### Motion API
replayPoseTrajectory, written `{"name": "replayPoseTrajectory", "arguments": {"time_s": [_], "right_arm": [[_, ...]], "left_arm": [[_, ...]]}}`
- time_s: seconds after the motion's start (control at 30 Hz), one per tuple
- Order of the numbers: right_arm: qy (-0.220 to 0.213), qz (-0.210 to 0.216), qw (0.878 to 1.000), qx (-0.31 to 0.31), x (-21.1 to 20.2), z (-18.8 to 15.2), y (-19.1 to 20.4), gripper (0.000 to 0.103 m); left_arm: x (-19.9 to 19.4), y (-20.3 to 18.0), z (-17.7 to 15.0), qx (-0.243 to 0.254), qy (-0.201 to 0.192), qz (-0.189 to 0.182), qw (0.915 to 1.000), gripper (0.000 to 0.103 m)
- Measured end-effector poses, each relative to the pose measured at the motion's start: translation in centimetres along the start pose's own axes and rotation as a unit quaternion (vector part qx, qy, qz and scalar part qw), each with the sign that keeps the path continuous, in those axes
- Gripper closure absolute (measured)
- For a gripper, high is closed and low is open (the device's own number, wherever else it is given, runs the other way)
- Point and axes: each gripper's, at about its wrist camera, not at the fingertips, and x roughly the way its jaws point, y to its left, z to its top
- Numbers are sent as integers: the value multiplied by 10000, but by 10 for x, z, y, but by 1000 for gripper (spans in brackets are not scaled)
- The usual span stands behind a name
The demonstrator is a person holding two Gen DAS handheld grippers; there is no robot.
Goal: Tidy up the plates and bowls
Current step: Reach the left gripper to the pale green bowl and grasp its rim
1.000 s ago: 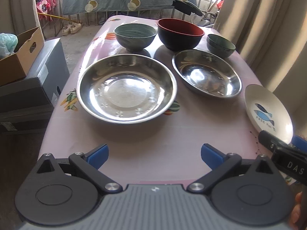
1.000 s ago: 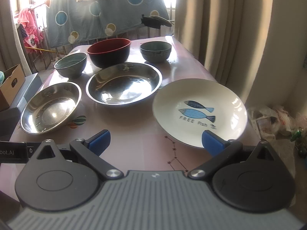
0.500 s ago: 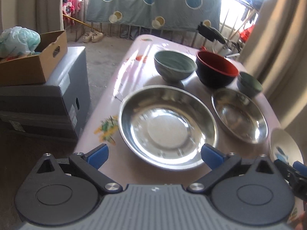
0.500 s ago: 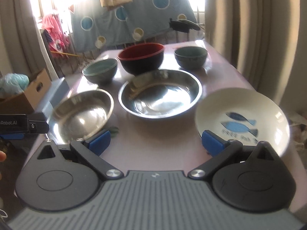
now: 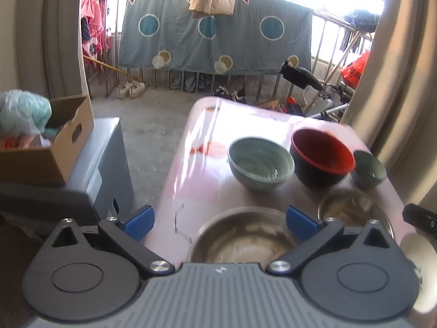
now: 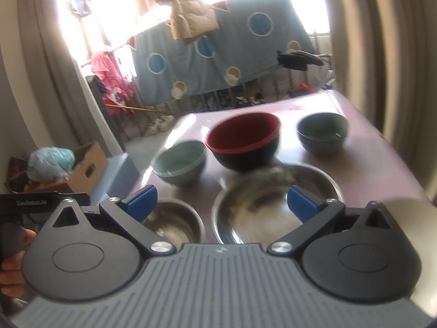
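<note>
On the pink table [image 5: 191, 169], three bowls stand in a far row: a light green bowl [image 5: 260, 164], a red-and-black bowl [image 5: 322, 155] and a small dark green bowl [image 5: 368, 168]. Nearer lie a large steel plate [image 5: 243, 235], a second steel plate [image 5: 352, 207] and a white plate [image 5: 418, 248] at the right edge. My left gripper [image 5: 220, 222] is open above the large steel plate's left rim, holding nothing. My right gripper [image 6: 222, 203] is open and empty above the second steel plate [image 6: 262, 205], with the white plate [image 6: 409, 218] to its right. Both views are motion-blurred.
A cardboard box [image 5: 54, 147] with a bag sits on a grey crate [image 5: 103, 164] left of the table. Curtains [image 6: 382, 54] hang close along the right side. A railing with a blue blanket [image 5: 215, 41] stands beyond the far end. A hand [image 6: 11, 259] holds the left gripper.
Both cameras have tilted up and drawn back, so the dishes sit lower in view and the near plates are partly hidden behind the grippers. Both grippers stay open and empty.
</note>
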Motion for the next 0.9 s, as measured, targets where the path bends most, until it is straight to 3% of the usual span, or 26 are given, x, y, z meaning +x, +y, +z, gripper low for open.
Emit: {"name": "replayPoseTrajectory", "arguments": {"time_s": [0.2,0.3,0.37,0.53,0.73,0.9], "right_arm": [[140,477,9986,205,61,39,7,5],[429,662,9959,448,105,49,11,15],[583,588,9950,563,132,50,14,30],[819,390,9922,857,183,43,18,51],[897,231,9896,1097,223,28,19,61],[969,144,9866,1304,241,19,12,72]], "left_arm": [[42,-6,40,189,-33,36,9998,0],[73,-9,57,246,103,55,9996,4],[96,-9,66,275,276,54,9992,8],[149,-7,75,209,790,-126,9966,38],[185,-3,79,72,1051,-286,9940,62],[207,-2,78,61,1230,-310,9919,73]]}}
